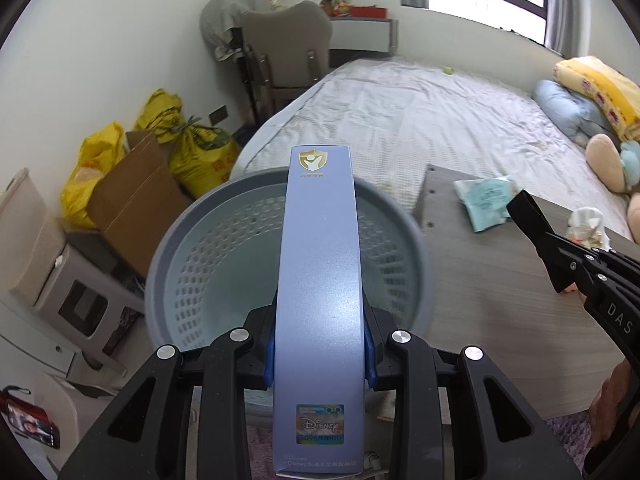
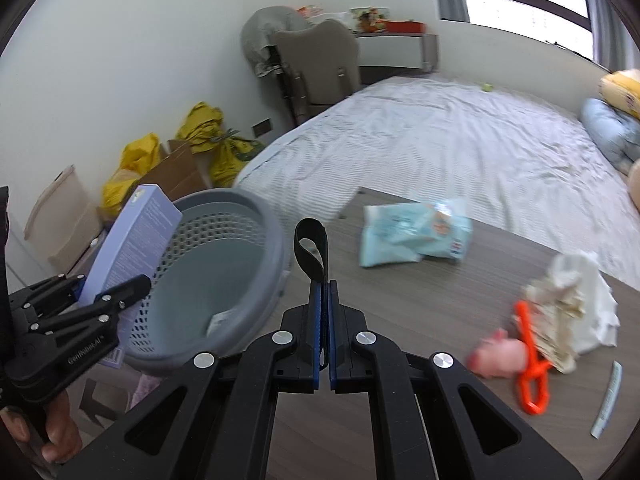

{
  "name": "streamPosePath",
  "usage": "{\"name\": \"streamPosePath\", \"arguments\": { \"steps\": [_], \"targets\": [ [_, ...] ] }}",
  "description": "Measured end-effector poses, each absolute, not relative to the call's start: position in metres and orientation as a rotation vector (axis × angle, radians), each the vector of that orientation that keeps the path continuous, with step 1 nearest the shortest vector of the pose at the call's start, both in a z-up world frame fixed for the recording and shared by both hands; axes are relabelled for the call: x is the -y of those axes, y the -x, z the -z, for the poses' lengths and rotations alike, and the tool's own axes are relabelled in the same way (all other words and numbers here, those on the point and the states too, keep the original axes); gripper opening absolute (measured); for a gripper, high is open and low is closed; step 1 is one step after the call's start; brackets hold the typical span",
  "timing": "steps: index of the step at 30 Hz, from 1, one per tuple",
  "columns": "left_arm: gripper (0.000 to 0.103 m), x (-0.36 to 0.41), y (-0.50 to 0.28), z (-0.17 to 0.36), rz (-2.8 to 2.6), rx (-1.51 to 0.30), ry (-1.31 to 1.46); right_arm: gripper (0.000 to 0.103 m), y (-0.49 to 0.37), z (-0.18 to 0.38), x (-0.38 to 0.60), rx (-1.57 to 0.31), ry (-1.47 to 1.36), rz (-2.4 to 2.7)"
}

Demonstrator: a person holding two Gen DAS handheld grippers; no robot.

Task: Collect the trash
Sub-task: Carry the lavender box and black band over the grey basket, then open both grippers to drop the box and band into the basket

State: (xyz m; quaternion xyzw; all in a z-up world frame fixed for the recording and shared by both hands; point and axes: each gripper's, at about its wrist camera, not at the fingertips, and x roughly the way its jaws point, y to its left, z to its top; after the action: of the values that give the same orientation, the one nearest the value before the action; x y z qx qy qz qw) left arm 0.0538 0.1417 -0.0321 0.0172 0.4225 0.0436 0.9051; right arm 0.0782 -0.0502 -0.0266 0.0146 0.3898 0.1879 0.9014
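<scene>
**Box poised over bin, table trash left**

One box [image 1: 320, 280] was clenched by the left gripper [image 1: 320, 356] above the bin [image 2: 256, 240], ahead of it. One black strap [image 2: 312, 252] was pinched in the right gripper [image 2: 324, 336]. Right of it, two wipe packs [image 2: 412, 232], one tissue wad [image 2: 576, 304] and one orange clip [image 2: 528, 360] remained uncollected.
</scene>
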Motion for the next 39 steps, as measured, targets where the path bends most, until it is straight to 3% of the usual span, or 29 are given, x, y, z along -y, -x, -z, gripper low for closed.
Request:
{"name": "streamPosePath", "arguments": {
  "steps": [17,39],
  "targets": [
    [0.031,-0.217,-0.064,0.063,-0.141,-0.934,0.05,0.003,-0.112,0.043,-0.054,-0.854,0.078,-0.497],
    [0.031,-0.228,-0.082,0.07,-0.121,-0.946,0.072,0.003,-0.135,0.051,-0.071,-0.887,0.07,-0.507]
  ]
}}
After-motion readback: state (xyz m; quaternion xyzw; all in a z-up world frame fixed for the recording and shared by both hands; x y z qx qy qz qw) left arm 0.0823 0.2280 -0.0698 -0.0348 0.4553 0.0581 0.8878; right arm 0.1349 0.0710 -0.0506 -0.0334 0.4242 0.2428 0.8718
